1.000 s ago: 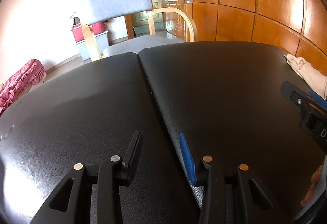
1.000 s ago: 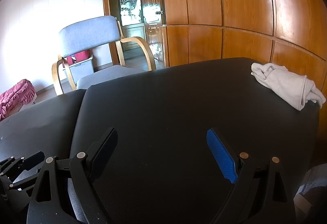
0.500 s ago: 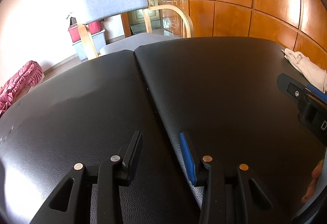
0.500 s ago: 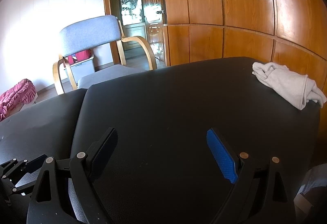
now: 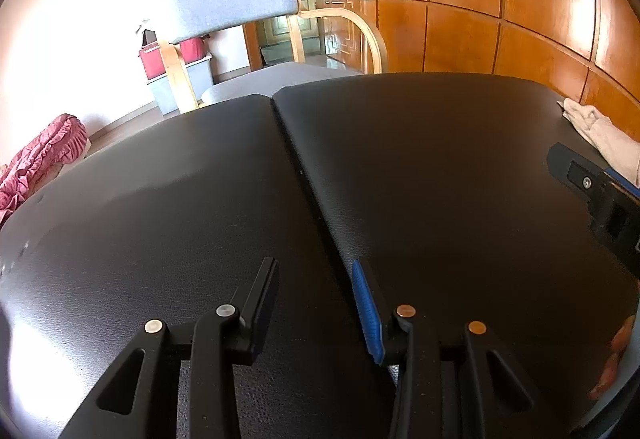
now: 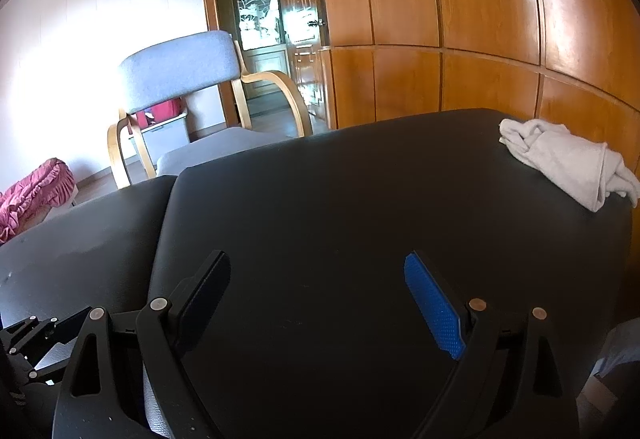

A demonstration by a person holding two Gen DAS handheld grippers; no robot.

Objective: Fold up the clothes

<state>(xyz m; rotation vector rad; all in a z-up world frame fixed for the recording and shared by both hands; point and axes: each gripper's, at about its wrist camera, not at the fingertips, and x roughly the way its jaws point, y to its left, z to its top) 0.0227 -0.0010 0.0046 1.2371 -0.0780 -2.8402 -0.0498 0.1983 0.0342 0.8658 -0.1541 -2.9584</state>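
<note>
A crumpled white garment point(image 6: 568, 163) lies at the far right corner of the black padded table point(image 6: 340, 199); the left wrist view shows it at the right edge point(image 5: 600, 135). My right gripper point(image 6: 316, 271) hovers over the table's near part, jaws wide open, nothing between them, well short of the garment. My left gripper point(image 5: 314, 275) is partly open over the seam between the two black pads point(image 5: 304, 175), empty. The right gripper's finger point(image 5: 580, 179) shows at the right of the left wrist view.
A grey upholstered chair with bent-wood arms point(image 6: 180, 79) stands behind the table. Wood-panelled wall point(image 6: 480, 19) runs along the right. A pink ruffled cloth point(image 5: 36, 163) lies on something at the far left. Red and grey bins point(image 5: 180, 67) sit on the floor behind the chair.
The left gripper's view has shifted slightly, the chair and table edge sitting a little differently in frame. The right gripper and the white garment have stayed put.
</note>
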